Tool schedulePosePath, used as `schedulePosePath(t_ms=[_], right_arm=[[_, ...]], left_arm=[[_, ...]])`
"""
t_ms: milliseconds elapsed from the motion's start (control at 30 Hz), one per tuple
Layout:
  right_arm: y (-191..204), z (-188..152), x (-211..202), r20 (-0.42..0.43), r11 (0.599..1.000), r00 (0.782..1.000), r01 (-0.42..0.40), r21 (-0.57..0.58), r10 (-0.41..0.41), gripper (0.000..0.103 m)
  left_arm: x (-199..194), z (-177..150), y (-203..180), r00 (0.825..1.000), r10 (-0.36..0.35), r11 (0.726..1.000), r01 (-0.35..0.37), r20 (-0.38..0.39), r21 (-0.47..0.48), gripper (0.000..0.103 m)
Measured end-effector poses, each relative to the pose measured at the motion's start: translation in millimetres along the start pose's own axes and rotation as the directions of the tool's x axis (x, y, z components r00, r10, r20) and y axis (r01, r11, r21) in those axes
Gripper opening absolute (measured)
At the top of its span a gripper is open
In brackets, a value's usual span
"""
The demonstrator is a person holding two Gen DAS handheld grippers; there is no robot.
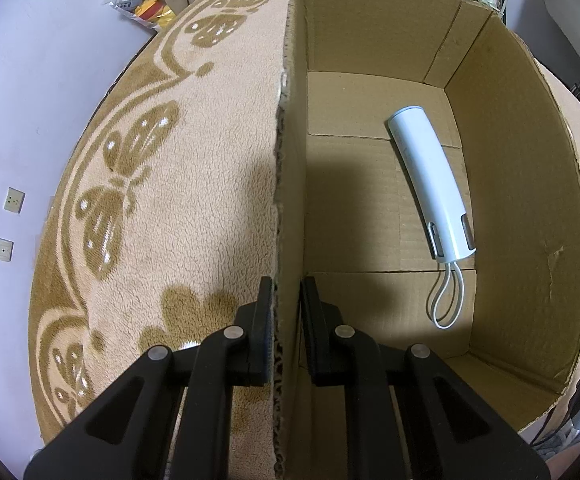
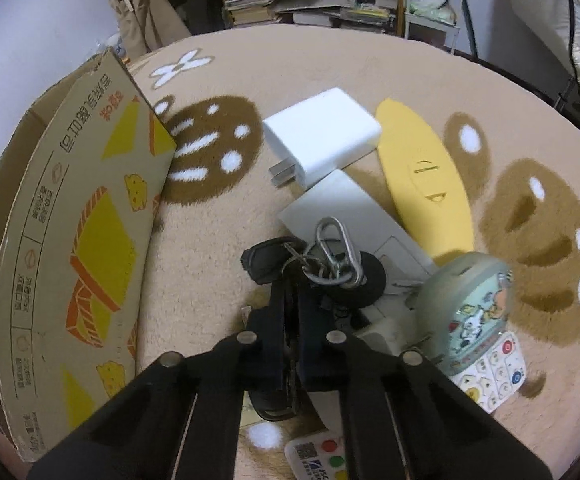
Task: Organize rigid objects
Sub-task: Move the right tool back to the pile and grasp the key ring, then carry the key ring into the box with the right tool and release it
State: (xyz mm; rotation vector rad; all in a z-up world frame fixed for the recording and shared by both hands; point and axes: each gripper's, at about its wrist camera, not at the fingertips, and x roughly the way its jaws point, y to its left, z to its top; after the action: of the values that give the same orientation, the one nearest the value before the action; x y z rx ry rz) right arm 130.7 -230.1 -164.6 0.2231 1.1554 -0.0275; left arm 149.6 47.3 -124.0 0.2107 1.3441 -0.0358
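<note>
Left wrist view: the left gripper (image 1: 286, 292) pinches the cardboard box (image 1: 529, 184) wall at lower centre; a white device (image 1: 429, 176) lies inside. The right gripper (image 2: 291, 300) clamps a key bunch (image 2: 321, 256) at centre frame.

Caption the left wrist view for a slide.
Left gripper clamps the cardboard box wall; a white handheld device lies inside.

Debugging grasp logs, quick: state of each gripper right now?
Left gripper: closed on the cardboard box wall, one finger each side.
Right gripper: closed on the key bunch, lifted clear or not cannot be told.
</note>
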Motion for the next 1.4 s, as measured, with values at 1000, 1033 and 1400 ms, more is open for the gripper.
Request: schedulePosePath(t_ms=[1000, 1033, 1400], right_arm=[[7, 21, -61, 0.224, 0.991, 0.97, -0.114, 0.065, 0.097, 0.007], [9, 22, -63, 0.232, 0.992, 0.968, -0.112, 0.06, 0.096, 0.007], [34, 35, -96, 0.304, 0.99, 0.943, -0.14, 0.002, 0.133, 0.007]], left_arm=[[0, 2, 4, 1.0, -0.011, 1.0, 0.011, -0.002, -0.008, 0.013], [0, 2, 4, 1.0, -0.011, 1.0, 0.011, -0.002, -0.007, 0.013], [0, 1, 4, 1.0, -0.01, 1.0, 0.01, -0.001, -0.006, 0.013]])
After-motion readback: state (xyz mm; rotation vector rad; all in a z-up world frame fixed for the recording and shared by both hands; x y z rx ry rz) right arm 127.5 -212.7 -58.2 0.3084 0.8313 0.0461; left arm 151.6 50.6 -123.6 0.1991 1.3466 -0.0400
